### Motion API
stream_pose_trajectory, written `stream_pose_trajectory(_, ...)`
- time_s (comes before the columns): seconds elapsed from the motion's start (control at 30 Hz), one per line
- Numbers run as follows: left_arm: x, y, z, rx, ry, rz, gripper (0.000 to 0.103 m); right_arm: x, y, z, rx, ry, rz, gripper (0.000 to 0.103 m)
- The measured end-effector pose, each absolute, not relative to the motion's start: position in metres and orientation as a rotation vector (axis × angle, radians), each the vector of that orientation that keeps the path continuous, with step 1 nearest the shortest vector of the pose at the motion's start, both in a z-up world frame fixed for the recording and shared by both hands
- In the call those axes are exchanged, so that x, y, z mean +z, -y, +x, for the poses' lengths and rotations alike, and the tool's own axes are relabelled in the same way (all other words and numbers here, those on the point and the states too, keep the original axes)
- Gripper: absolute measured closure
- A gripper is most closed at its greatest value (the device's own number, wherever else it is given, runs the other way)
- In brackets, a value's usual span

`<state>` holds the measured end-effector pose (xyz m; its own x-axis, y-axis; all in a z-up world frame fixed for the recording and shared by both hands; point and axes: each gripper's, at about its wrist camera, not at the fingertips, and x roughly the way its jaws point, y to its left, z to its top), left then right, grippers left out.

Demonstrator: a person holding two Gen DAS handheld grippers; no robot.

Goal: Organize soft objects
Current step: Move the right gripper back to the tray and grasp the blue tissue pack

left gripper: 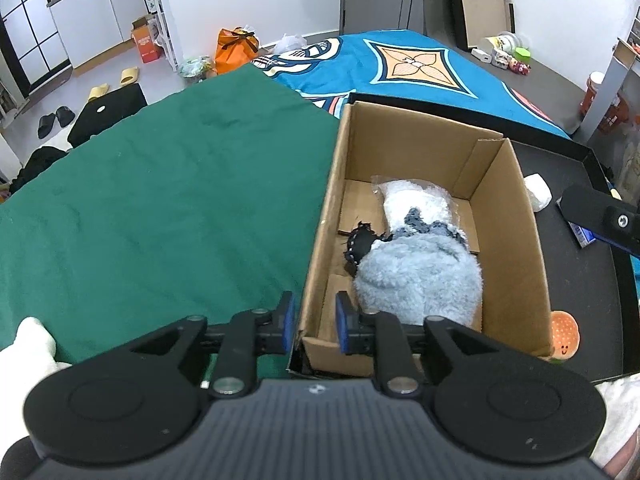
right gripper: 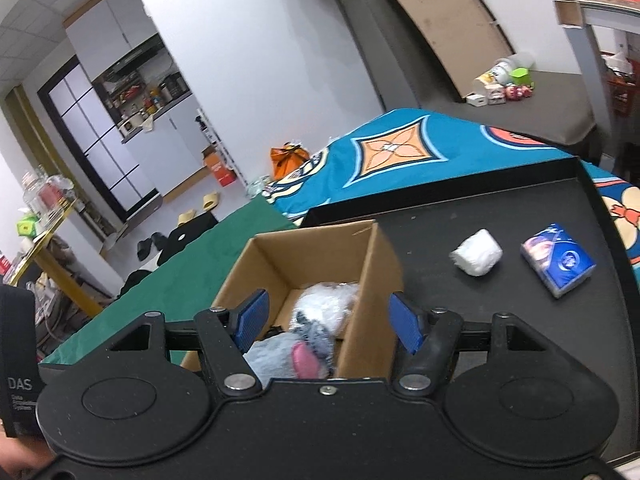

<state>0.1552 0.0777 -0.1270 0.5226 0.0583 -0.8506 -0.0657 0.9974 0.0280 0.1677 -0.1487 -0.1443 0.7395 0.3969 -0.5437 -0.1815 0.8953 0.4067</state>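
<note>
An open cardboard box (left gripper: 516, 240) stands on a black tray (left gripper: 592, 292). Inside it lie a grey-blue fluffy plush (left gripper: 420, 276), a white fluffy item in clear plastic (left gripper: 412, 200) and a small black piece (left gripper: 360, 240). My left gripper (left gripper: 315, 316) straddles the box's near-left wall, its blue pads apart from the cardboard, so it is open. My right gripper (right gripper: 328, 322) hovers wide open over the box (right gripper: 372, 280) with nothing in it; the plush (right gripper: 276, 354) shows below it. A white soft wad (right gripper: 476, 258) and a blue tissue pack (right gripper: 558, 264) lie on the tray (right gripper: 500, 208).
A small burger plush (left gripper: 564, 338) sits by the box's near-right corner. A green cloth (left gripper: 160, 200) covers the surface left of the box, with a blue patterned blanket (left gripper: 400, 68) beyond. One right-gripper finger (left gripper: 588, 208) juts in over the tray. White fuzzy sleeves (left gripper: 32, 344) flank the left gripper.
</note>
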Motion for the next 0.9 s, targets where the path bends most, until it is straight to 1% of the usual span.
stream_pose_trajectory(0.03,-0.126,-0.075,0.155,0.075,-1.019,-0.001,0.075,-0.145,0.152,0.168,0.317,-0.666,0.343,0.037)
stream_pose_trajectory(0.1,-0.125,-0.071,0.156,0.079,-1.021,0.015,0.063,-0.147,0.159,0.169,0.299,-0.664,0.345,0.037)
stream_pose_trajectory(0.2,-0.123,-0.064,0.156,0.08,-1.022,0.032,0.056,-0.151,0.169,0.172,0.275,-0.663,0.331,0.037)
stream_pose_trajectory(0.37,-0.125,-0.057,0.159,0.091,-1.032,0.057,0.05,-0.159,0.189,0.178,0.217,-0.664,0.296,0.036)
stream_pose_trajectory(0.43,-0.126,-0.055,0.163,0.103,-1.037,0.065,0.047,-0.164,0.199,0.181,0.194,-0.668,0.3,0.032)
stream_pose_trajectory(0.6,-0.126,-0.05,0.171,0.132,-1.031,0.09,0.04,-0.177,0.218,0.188,0.145,-0.677,0.281,0.027)
stream_pose_trajectory(0.83,-0.125,-0.052,0.182,0.196,-1.021,0.109,0.037,-0.197,0.243,0.199,0.09,-0.683,0.274,0.021)
stream_pose_trajectory(0.9,-0.125,-0.051,0.184,0.209,-1.021,0.117,0.037,-0.204,0.25,0.202,0.069,-0.688,0.267,0.021)
